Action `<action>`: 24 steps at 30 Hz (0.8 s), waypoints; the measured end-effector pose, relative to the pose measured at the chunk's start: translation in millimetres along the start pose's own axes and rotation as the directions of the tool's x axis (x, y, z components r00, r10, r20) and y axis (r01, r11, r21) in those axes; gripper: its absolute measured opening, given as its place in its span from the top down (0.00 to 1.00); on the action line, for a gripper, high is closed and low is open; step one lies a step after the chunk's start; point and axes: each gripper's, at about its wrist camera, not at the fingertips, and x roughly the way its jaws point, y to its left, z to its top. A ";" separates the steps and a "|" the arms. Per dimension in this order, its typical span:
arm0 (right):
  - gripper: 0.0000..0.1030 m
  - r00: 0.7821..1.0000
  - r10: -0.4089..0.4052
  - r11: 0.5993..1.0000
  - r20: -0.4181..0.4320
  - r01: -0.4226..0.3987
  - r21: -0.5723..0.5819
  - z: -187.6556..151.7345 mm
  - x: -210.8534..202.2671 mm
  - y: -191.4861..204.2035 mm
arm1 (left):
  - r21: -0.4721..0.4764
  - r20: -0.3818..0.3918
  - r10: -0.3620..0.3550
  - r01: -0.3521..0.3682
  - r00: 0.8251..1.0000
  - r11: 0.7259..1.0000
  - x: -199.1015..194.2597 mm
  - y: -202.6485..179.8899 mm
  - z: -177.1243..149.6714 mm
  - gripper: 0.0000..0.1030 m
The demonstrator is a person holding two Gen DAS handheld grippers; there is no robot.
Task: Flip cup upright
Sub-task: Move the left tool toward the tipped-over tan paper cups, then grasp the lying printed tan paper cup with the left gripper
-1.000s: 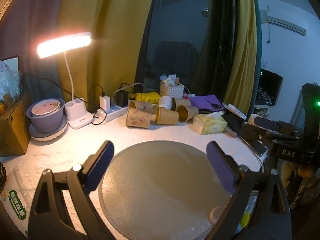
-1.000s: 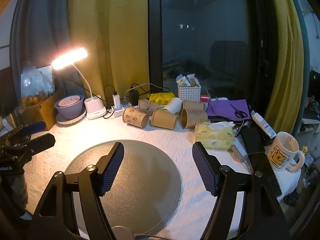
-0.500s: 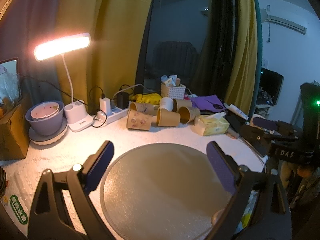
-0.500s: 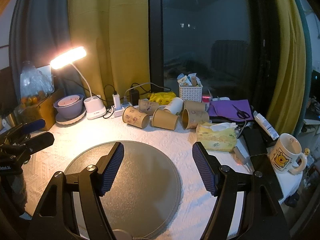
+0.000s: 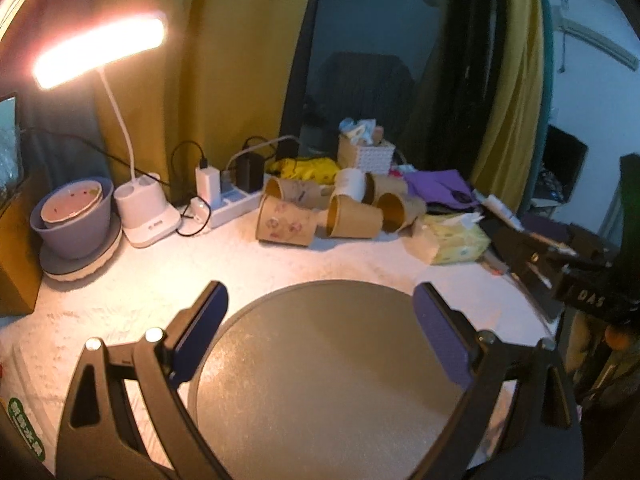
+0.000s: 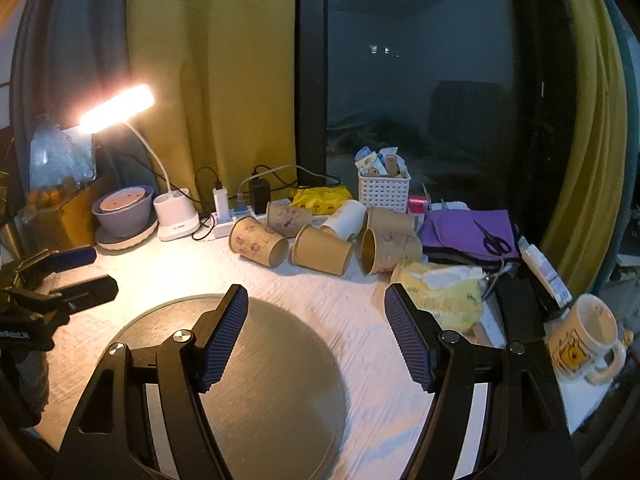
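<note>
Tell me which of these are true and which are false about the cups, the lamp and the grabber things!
1. The paper cups are all lying on their sides. True.
2. The right gripper is squeezing a cup. False: it is open and holds nothing.
3. The desk lamp is switched on. True.
4. The bear mug has tipped over. False: it stands upright at the table's right edge.
5. The left gripper is open, over the round grey mat. True.
6. The scissors lie on the yellow tissue pack. False: they lie on the purple cloth.
</note>
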 end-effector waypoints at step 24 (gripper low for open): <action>0.29 0.998 0.037 0.999 -0.056 -0.036 0.008 60.5 149.9 -42.5 | -0.438 -0.202 -0.043 -0.051 0.978 0.898 184.3 54.9 40.0 0.08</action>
